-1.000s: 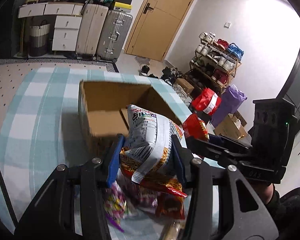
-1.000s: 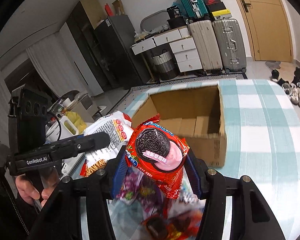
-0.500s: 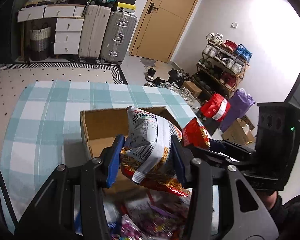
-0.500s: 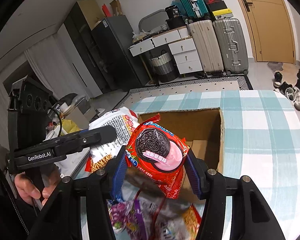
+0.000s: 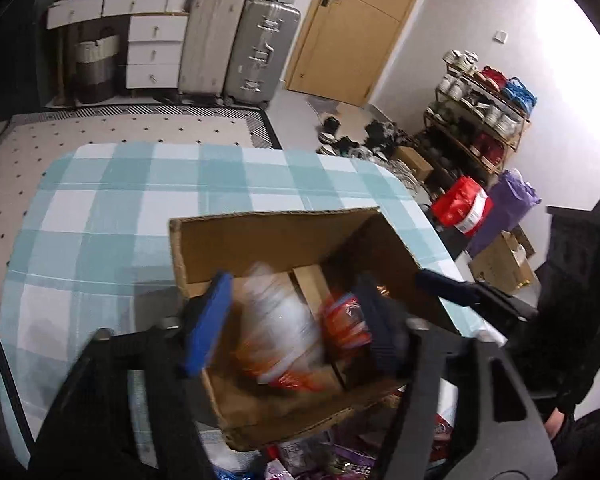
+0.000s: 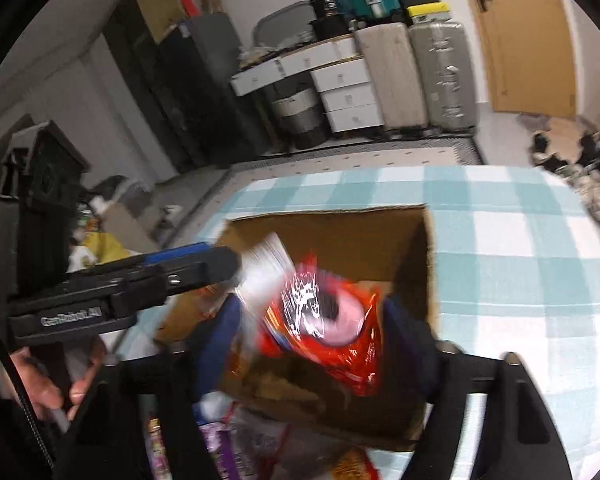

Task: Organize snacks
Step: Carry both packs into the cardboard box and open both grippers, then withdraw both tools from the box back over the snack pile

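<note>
Both grippers shifted forward over the cardboard box (image 5: 268,240), previously short of it. Left gripper (image 5: 296,320) jaws spread wider; white snack bag (image 5: 278,320) now blurred inside box. Red cookie pack (image 6: 324,320) blurred, loose between right gripper (image 6: 312,332) jaws.

Teal-wht check tablecloth (image 5: 112,216); brown box (image 5: 268,236).

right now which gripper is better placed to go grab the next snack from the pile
Probably the left. The left gripper stands open, its white bag blurred, apparently dropping into the cardboard box. The right gripper looks still occupied by the red cookie pack, though blur hides its grip. The pile lies just below.
</note>
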A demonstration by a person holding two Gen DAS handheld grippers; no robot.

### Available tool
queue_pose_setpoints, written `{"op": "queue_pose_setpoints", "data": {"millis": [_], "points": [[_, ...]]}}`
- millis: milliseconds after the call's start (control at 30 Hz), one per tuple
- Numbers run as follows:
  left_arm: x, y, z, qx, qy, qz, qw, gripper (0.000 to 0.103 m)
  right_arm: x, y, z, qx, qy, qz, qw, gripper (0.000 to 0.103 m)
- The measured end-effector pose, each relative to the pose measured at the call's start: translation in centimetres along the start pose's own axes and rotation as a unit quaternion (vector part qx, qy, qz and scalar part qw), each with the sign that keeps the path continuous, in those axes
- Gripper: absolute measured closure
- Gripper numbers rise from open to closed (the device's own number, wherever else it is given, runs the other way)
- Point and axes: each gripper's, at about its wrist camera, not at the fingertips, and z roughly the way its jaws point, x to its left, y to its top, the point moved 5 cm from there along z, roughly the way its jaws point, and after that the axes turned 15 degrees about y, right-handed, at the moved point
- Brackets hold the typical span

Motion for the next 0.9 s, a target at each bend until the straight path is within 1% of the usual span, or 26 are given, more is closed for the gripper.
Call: {"op": "queue_pose_setpoints", "data": {"millis": [67, 133, 267, 367, 533, 633, 833, 867, 900], "points": [[0.3, -0.1, -0.4, -0.011, 0.009, -0.003, 0.9999, 0.027, 0.4, 0.2, -0.7, -0.013, 0.004, -0.013, 1.0, 0.018], [0.4, -0.2, -0.8, -0.014, 0.012, -0.001, 0.9998, 0.027, 0.6, 0.3, -1.4, -0.022, -0.001, -0.017, 1.0, 0.017], [0.5, -1.0, -2.2, -0.017, 0.019, -0.001, 0.9997, 0.026, 0.6, 0.2, -2.8, -0.033, 0.002, -0.007, 0.999, 0.017], [0.5, -1.8, -3.9, -0.024, 0.029, 0.0, 0.9993, 0.023, 1.0, 0.1, -4.1, -0.041, -0.001, -0.005, 0.999, 0.017], [0.4, -3.3, -6.9, -0.032, 0.041, 0.001, 0.9986, 0.022, 2.7, -0.8, -6.8, -0.056, -0.005, -0.011, 0.998, 0.017], [0.2, -4.3, -8.8, -0.035, 0.044, 0.001, 0.9984, 0.019, 4.0, -1.4, -8.2, -0.061, -0.007, -0.017, 0.998, 0.017], [-0.3, -6.3, -12.4, -0.046, 0.059, 0.006, 0.9972, 0.016, 6.5, -3.1, -11.2, -0.076, -0.014, -0.028, 0.997, 0.014], [-0.3, -6.7, -13.0, -0.05, 0.062, 0.006, 0.9969, 0.014, 6.8, -3.4, -11.6, -0.078, -0.016, -0.03, 0.996, 0.014], [-0.4, -7.1, -13.8, -0.054, 0.064, 0.006, 0.9965, 0.01, 7.1, -3.7, -12.0, -0.079, -0.016, -0.031, 0.996, 0.014]]}}
